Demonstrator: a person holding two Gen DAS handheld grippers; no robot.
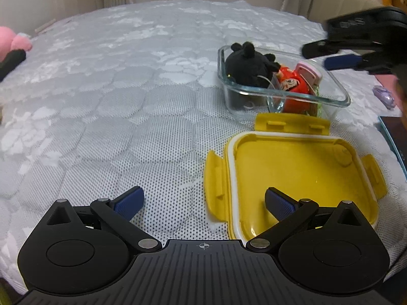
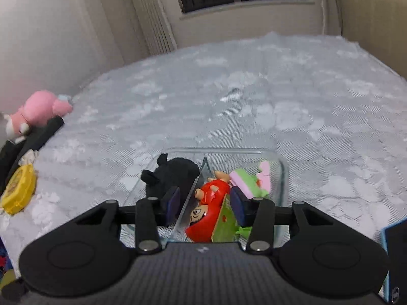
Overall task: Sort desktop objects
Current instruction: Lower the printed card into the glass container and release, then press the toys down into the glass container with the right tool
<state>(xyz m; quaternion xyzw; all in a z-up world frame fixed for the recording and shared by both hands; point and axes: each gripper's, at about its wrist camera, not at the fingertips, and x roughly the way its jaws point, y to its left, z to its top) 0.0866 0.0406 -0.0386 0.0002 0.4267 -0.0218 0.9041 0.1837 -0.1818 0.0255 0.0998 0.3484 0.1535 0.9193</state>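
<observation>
Nearest to us in the left wrist view is the left gripper (image 1: 203,203), held low and level over the mattress (image 1: 114,89) with its blue-padded jaws spread wide and holding nothing. Its right finger hangs over the yellow lid (image 1: 292,178), which lies inside-up at about 2 o'clock from the gripper's centre; the left finger is over bare quilted fabric.

Beyond the lid, at roughly 1 o'clock, we see the glass container (image 1: 340,94) with a divider. A black plush (image 1: 246,66) fills its left compartment, and a red figure (image 1: 292,86) lies in the right one with a pink item (image 1: 309,72) just behind it.

The right gripper (image 1: 330,56) comes in from 2 o'clock, tilted down above the container's right side. In its own view the right gripper (image 2: 204,203) has its jaws parted, one on each side of the divider, gripping nothing: the left pad is beside the black plush (image 2: 173,172), the right pad beside the red figure (image 2: 211,203). We cannot tell whether the pads touch the toys. A pink-and-green toy (image 2: 250,181) lies at 1 o'clock.

A pink plush (image 2: 38,111) rests at 10 o'clock near the wall, and a yellow round object (image 2: 19,190) at 9 o'clock.
</observation>
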